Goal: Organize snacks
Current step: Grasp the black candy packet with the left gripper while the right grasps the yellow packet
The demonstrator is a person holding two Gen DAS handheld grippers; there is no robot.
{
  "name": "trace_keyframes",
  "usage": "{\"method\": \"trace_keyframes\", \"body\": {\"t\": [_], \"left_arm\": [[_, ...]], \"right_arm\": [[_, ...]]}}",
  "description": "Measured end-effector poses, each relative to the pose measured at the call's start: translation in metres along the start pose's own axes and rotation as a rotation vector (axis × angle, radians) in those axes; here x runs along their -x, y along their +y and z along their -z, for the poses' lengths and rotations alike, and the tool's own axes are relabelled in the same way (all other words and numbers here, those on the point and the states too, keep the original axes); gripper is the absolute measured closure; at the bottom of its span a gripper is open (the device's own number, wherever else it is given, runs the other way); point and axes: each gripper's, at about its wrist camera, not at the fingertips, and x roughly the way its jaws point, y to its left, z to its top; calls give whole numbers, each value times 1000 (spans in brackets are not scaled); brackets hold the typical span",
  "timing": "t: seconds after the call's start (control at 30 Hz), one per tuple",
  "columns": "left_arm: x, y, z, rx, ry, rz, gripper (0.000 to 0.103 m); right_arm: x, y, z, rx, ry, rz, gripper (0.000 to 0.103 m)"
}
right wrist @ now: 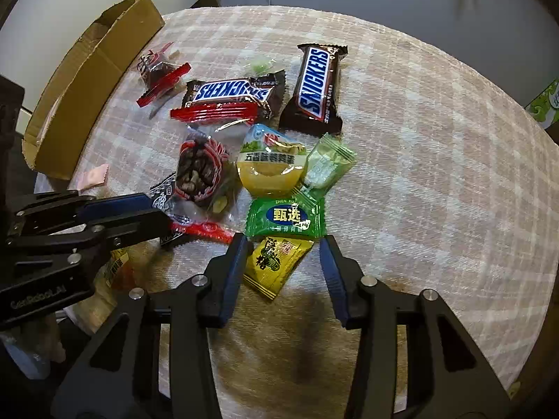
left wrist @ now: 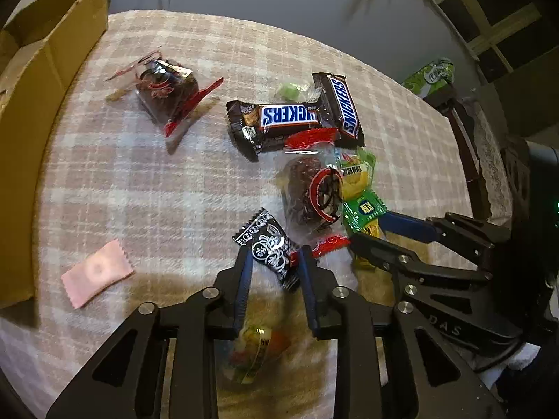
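Snacks lie scattered on a checked cloth [right wrist: 419, 160]. My left gripper [left wrist: 274, 255] is shut on a black-and-white candy packet [left wrist: 269, 248], which both blue pads touch; in the right wrist view the left gripper [right wrist: 159, 207] comes in from the left. My right gripper [right wrist: 283, 244] stands open around a yellow candy packet [right wrist: 276, 265]; a small gap shows at its right pad [right wrist: 328, 258]. In the left wrist view the right gripper [left wrist: 368, 227] reaches in from the right. Two Snickers bars [right wrist: 316, 83] [right wrist: 230, 92] lie further back.
An open cardboard box [right wrist: 91, 83] stands at the left edge. Red-edged nut packets [right wrist: 201, 171] [right wrist: 159, 70], a yellow egg packet [right wrist: 269, 171], green candies [right wrist: 284, 216] [right wrist: 325, 164] and a pink candy [left wrist: 97, 272] lie around. A colourful packet [left wrist: 251, 352] lies under my left gripper.
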Motion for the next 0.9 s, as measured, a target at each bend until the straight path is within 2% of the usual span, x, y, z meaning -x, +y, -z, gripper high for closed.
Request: {"method": "trace_keyframes", "body": {"t": [0.1, 0.2, 0.47, 0.57, 0.63, 0.9], "left_arm": [[-2, -3, -5, 9, -7, -6, 67], [-8, -16, -9, -55, -18, -46, 59], [-17, -41, -1, -212, -34, -157, 57], [-22, -51, 3, -274, -47, -211, 68], [-22, -48, 2, -269, -47, -204, 78], [-9, -20, 0, -254, -40, -166, 82]], "right_arm": [[3, -4, 3, 8, 0, 4, 65], [6, -8, 6, 19, 1, 17, 68], [11, -24, 7, -14, 17, 1, 69], [11, -24, 7, -8, 18, 2, 69], [10, -23, 5, -7, 19, -4, 69], [9, -25, 4, -8, 21, -11, 68]]}}
